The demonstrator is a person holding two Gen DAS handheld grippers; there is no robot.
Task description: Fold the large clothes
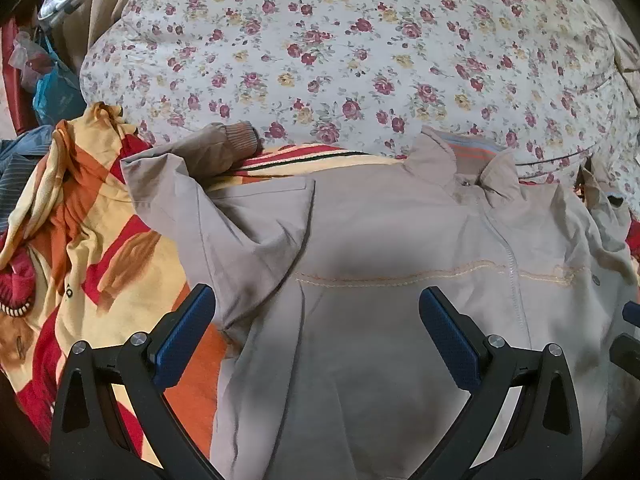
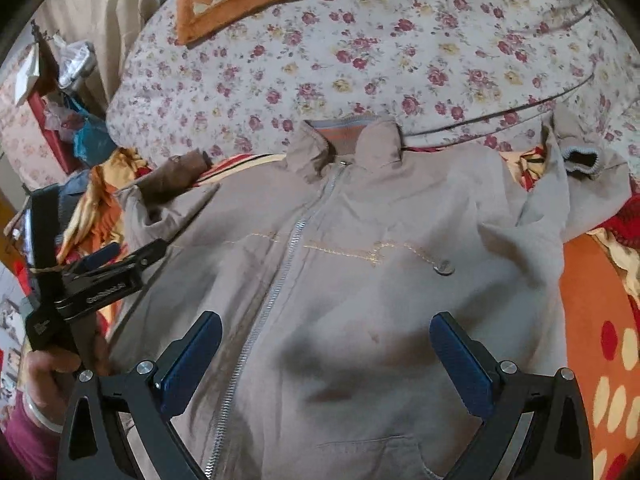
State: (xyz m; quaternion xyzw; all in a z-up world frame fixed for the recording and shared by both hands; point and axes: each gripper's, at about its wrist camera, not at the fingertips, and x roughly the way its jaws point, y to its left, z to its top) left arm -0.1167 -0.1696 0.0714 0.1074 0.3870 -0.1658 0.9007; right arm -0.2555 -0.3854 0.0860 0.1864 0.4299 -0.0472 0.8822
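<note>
Left wrist view: left claw (image 1: 316, 320) spread wide, holding nothing, hovering over the jacket (image 1: 360, 240). Jacket lies front-up on the bed, collar (image 1: 460, 160) toward the far edge, hem toward the camera, so its long axis runs straight away from the claw. The sleeve (image 1: 200, 152) on this side is bent up along the jacket's left edge, with the cuff (image 1: 240, 136) resting on a striped blanket (image 1: 100, 240) by the flowered quilt (image 1: 340, 60). That sleeve is ahead and left of the claw, and the left claw is the nearer one to it, I judge.

Right wrist view: right claw (image 2: 326, 344) also wide and empty, above the lower chest, with the zipper (image 2: 288, 248) running from the collar down past its left finger. The other sleeve (image 2: 560, 184) is bunched up toward the far right, cuff (image 2: 580, 160) by the quilt; nearer the right claw. The left tool is visible at the left edge, gripped by a hand (image 2: 52, 368).

No containers in sight; nothing folded in yet.
</note>
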